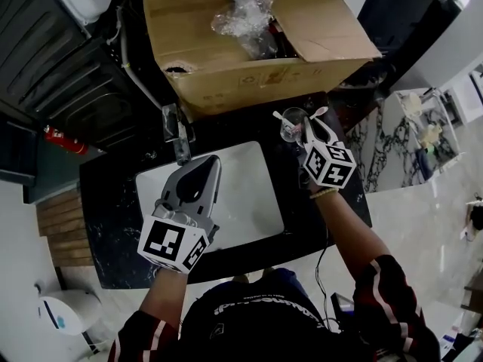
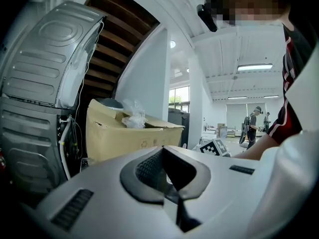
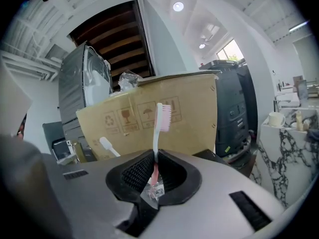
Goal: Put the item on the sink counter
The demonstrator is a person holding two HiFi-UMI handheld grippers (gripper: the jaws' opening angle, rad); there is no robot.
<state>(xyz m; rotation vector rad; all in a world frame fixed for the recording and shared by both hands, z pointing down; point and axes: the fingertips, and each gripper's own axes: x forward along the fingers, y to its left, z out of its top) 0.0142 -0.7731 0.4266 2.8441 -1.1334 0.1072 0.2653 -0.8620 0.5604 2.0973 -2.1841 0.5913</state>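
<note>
**Head view.**
- Black speckled stone sink counter [image 1: 113,225] with a white rectangular basin [image 1: 253,198] set into it. A chrome faucet [image 1: 175,133] stands at the basin's rear edge.
- Large open brown cardboard box [image 1: 249,62] at the back of the counter, with crumpled clear plastic wrap [image 1: 243,10] inside it.
- Left gripper [image 1: 209,161] hangs over the basin.
- Right gripper [image 1: 308,125] is over the counter's right part, its tips at a clear glass cup [image 1: 292,124].
- Red fire extinguisher [image 1: 64,139] lies off to the left, well apart from the counter.
- White veined marble surface [image 1: 404,145] stands to the right.

**Left gripper view.**
- Tongs pressed together, nothing between them.
- Behind them are the cardboard box and a grey ribbed metal appliance [image 2: 45,83].
- The right gripper's marker cube shows just past the box.

**Right gripper view.**
- Tongs pinch the lower handle of a pink-and-white toothbrush [image 3: 157,141].
- This toothbrush stands upright, bristle head on top, in front of the cardboard box.
- Clear glass shows at its lower end. Whether the handle sits inside the cup cannot be told.
- A second, white toothbrush [image 3: 107,146] leans to the left, apart from the tongs.
</note>
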